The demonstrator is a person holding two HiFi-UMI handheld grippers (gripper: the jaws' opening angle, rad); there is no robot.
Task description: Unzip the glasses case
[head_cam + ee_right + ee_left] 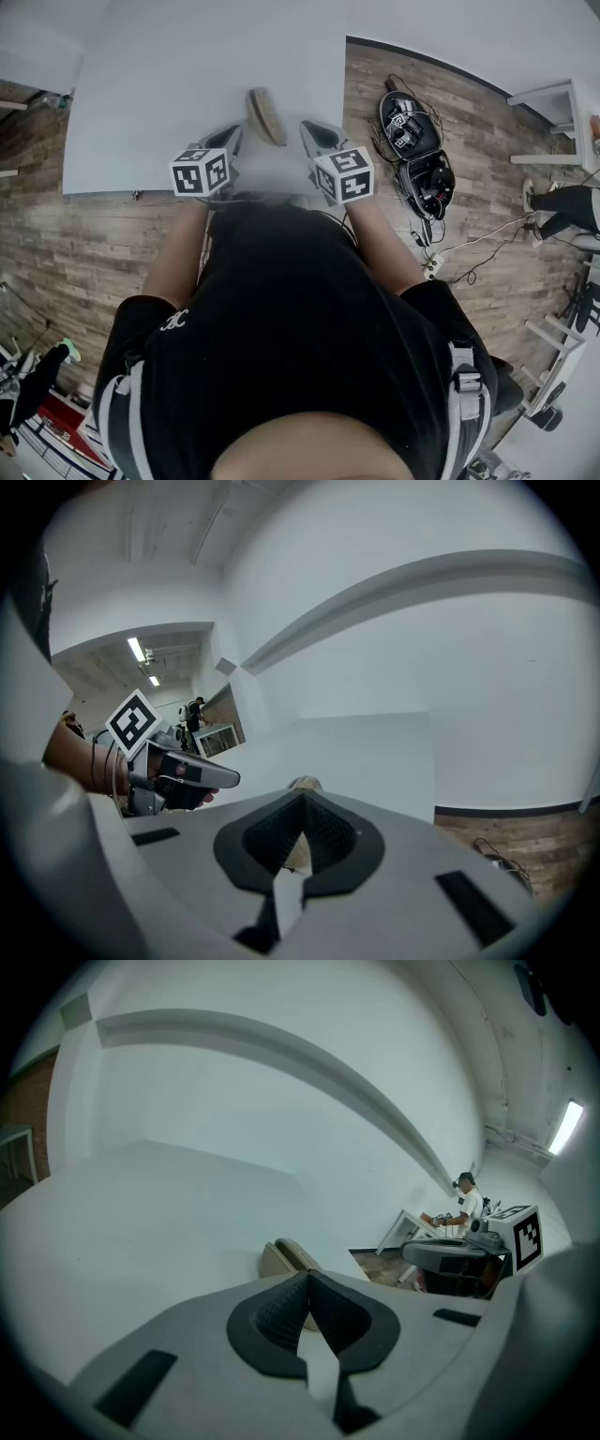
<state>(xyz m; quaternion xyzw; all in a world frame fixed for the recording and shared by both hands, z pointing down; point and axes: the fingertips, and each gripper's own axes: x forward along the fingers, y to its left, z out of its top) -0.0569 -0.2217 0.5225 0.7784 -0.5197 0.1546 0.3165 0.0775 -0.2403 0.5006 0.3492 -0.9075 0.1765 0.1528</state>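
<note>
White table on a wood-plank floor, with pale walls around. The tan glasses case lies between left tongs and right tongs (near their tips) — both closed, gripping nothing.

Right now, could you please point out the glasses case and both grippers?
glasses case (266, 116), head view, middle of its tan shell.
left gripper (307, 1277), left gripper view, shut jaw tips.
right gripper (302, 797), right gripper view, shut jaw tips.
</note>
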